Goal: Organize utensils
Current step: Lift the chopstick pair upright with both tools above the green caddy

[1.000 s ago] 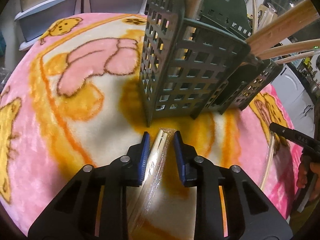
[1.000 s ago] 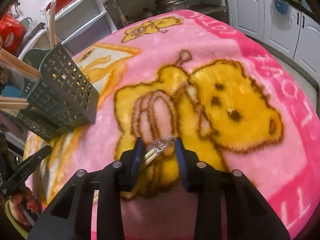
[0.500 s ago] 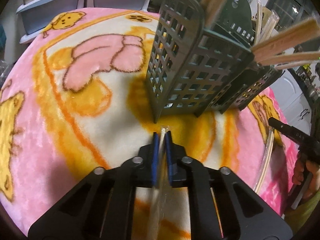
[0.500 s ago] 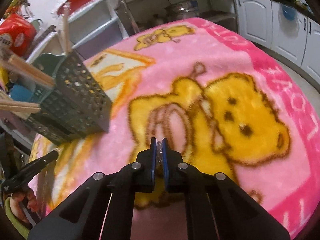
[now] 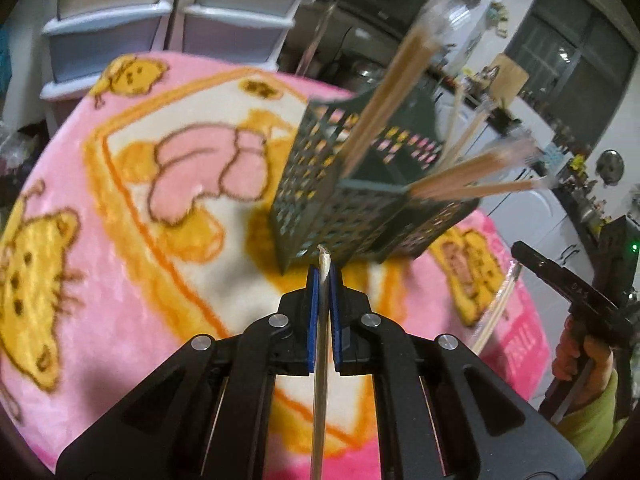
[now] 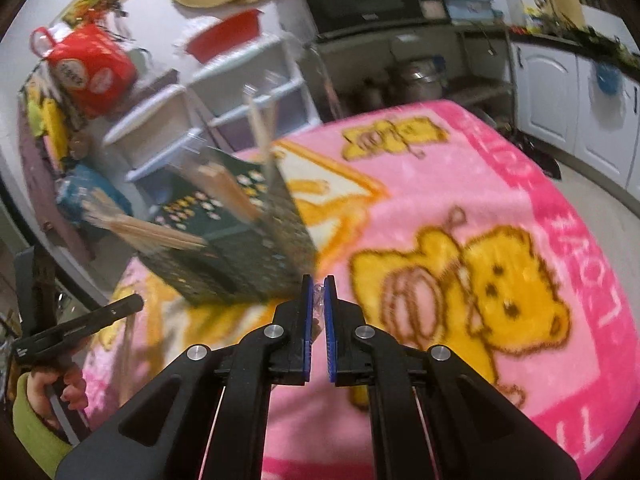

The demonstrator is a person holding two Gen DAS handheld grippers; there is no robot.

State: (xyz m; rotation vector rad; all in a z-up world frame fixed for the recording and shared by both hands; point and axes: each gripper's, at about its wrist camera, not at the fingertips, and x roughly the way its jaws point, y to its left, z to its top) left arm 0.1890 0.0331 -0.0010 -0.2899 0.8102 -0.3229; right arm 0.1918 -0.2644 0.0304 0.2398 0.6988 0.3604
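My left claw [image 5: 324, 280] is clamped on a wrapped chopstick pair [image 5: 322, 344], whose pale tip pokes out just past the blue pads [image 5: 313, 312] while the rest runs back between the arms toward the camera. My right claw [image 6: 319, 286] is pinched nearly closed on a crinkle of clear wrapper [image 6: 319, 294]; I cannot tell from that view what lies inside it. Just ahead of the left claw stands the dark green basket [image 5: 320, 200], a lattice-walled holder with several compartments, sitting on the blanket [image 5: 120, 280], a pink one with yellow bears that covers the bench. The held tip lies near the basket's lower front corner, not touching as far as I can see. Several wooden chopsticks [image 5: 384, 92] already lean out of the basket at different angles, some with clear wrapping at their ends. In the right wrist view the same basket [image 6: 248, 256] sits to the left of the claw, blurred. Another wrapped pair [image 5: 496, 308] hangs at the right of the left view, near the other claw's handle. Beyond the bench are white drawer units [image 5: 120, 12], and a red bag [image 6: 92, 68] sits on a shelf.
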